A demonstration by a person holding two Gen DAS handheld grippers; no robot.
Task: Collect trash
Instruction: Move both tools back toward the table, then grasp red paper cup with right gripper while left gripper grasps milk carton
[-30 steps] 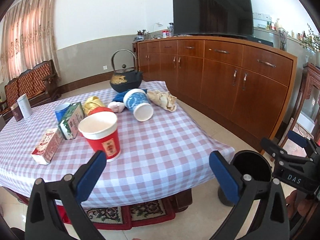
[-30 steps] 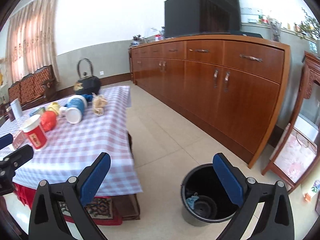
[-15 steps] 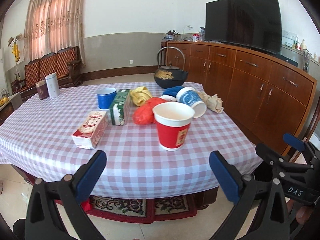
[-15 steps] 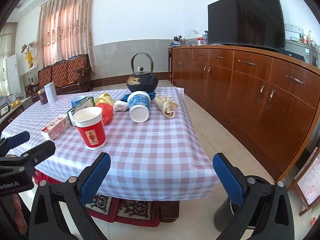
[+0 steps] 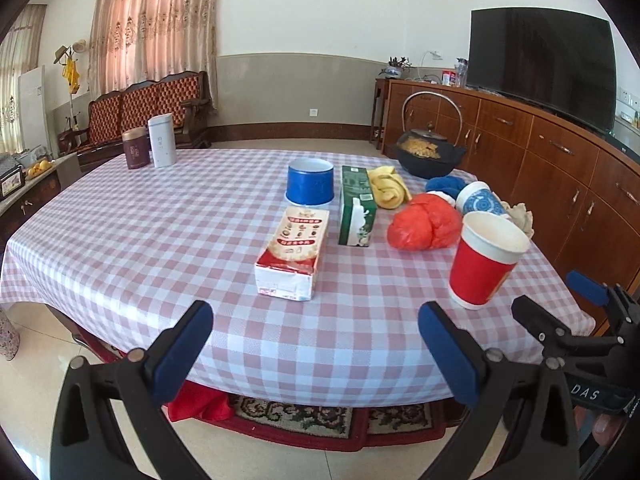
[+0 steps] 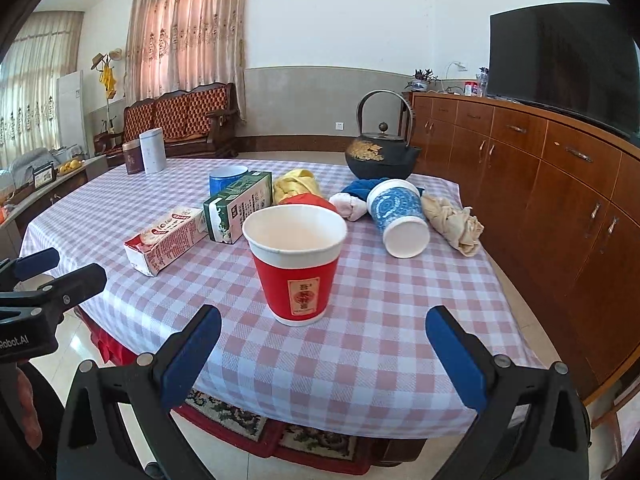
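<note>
Nothing looks collected yet: the table (image 6: 400,320) carries the red cup (image 6: 296,264), blue cup (image 6: 398,216), two cartons, bags and crumpled paper (image 6: 454,220). No bin shows here. The right claw (image 6: 323,354) is spread wide and empty, with the red cup upright just beyond and between its jaws. The left claw (image 5: 316,354), equally wide, faces the red carton (image 5: 294,252), probably out of reach.
</note>
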